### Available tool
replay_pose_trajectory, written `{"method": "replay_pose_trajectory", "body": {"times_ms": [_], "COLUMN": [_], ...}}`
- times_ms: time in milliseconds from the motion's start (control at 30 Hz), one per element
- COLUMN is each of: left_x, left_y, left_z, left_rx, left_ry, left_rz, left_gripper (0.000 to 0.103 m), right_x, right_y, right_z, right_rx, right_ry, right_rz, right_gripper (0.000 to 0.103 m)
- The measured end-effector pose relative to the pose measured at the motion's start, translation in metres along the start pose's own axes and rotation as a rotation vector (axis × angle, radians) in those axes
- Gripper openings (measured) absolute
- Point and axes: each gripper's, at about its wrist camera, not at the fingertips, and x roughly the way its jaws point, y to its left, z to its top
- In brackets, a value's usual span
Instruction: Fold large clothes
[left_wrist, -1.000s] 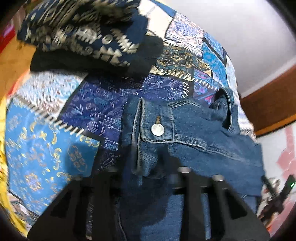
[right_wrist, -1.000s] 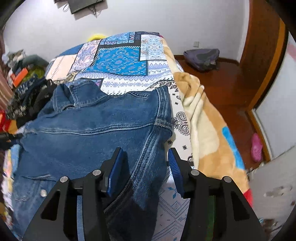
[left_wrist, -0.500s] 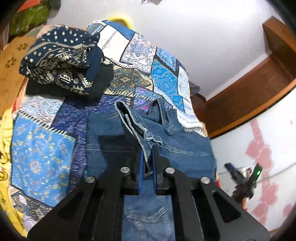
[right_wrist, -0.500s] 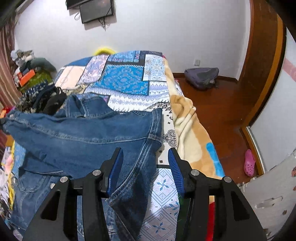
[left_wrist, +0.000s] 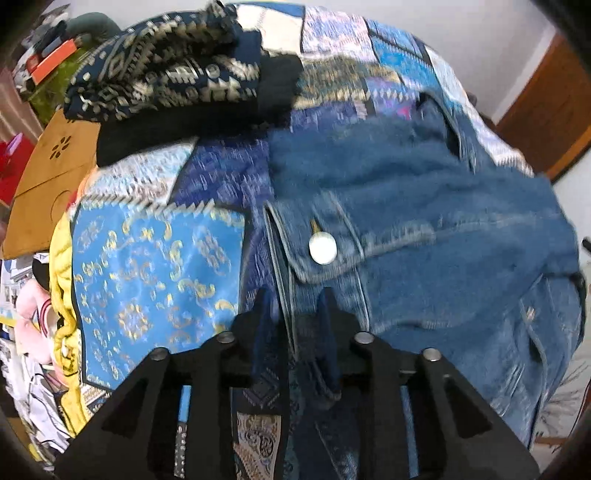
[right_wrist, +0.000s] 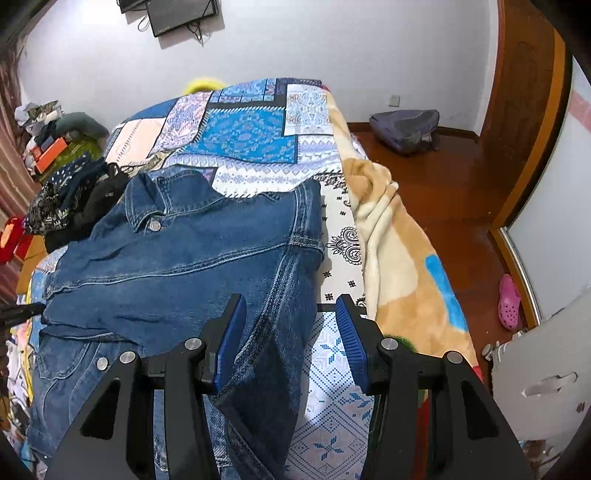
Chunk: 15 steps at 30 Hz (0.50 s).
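Observation:
A blue denim jacket (right_wrist: 192, 266) lies on the patchwork bedspread (right_wrist: 251, 129), collar toward the far end, its left sleeve folded across the body. In the left wrist view the jacket (left_wrist: 424, 221) fills the right half, with the sleeve cuff and its metal button (left_wrist: 322, 249) just ahead of my fingers. My left gripper (left_wrist: 293, 321) is open, its jaws either side of the cuff's edge. My right gripper (right_wrist: 290, 332) is open over the jacket's right sleeve, which runs between its jaws without being clamped.
A pile of folded dark patterned clothes (left_wrist: 166, 81) sits on the bed's far left, also in the right wrist view (right_wrist: 70, 199). A beige blanket (right_wrist: 399, 258) hangs off the bed's right side. Wooden floor, a grey bag (right_wrist: 406, 129) and a pink shoe (right_wrist: 509, 301) lie to the right.
My left gripper carried the sleeve cuff across the jacket, lowered it onto the body and opened its jaws. My right gripper stayed open, with the view rising slightly.

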Motion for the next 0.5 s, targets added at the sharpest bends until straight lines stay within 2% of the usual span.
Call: {"method": "replay_pose_trajectory", "body": {"times_ms": [133,200,267,333,400,433,500], "left_x": [-0.010,-0.004,0.016,0.042,0.066,0.073,0.077], "left_y": [0.007,0.011,0.018,0.027,0.037,0.041,0.044], "left_z": [0.022,0.032,0.040,0.041,0.037,0.034,0.029], "left_rx": [-0.035,-0.053,-0.094,-0.158,-0.256,-0.313,-0.363], "left_ry": [-0.094,-0.100,-0.054,0.016,0.077,0.091,0.060], "left_rz": [-0.043,-0.080,-0.112,-0.193,-0.321,-0.383,-0.426], "left_gripper": [0.064,0.067,0.067,0.067,0.067,0.067,0.068], "right_x": [0.007,0.011,0.017,0.027,0.041,0.047,0.061], "right_y": [-0.006,-0.009,-0.012,-0.018,-0.023,-0.025,-0.032], "right_z": [0.009,0.014,0.017,0.019,0.018,0.017,0.013], "right_rx": [0.027,0.043,0.062,0.093,0.134,0.154,0.213], "right_ry": [0.019,0.030,0.044,0.072,0.119,0.147,0.184], "right_rz": [0.024,0.047,0.072,0.098,0.127,0.149,0.231], "right_gripper": [0.046,0.047,0.047,0.051,0.052,0.052,0.053]}}
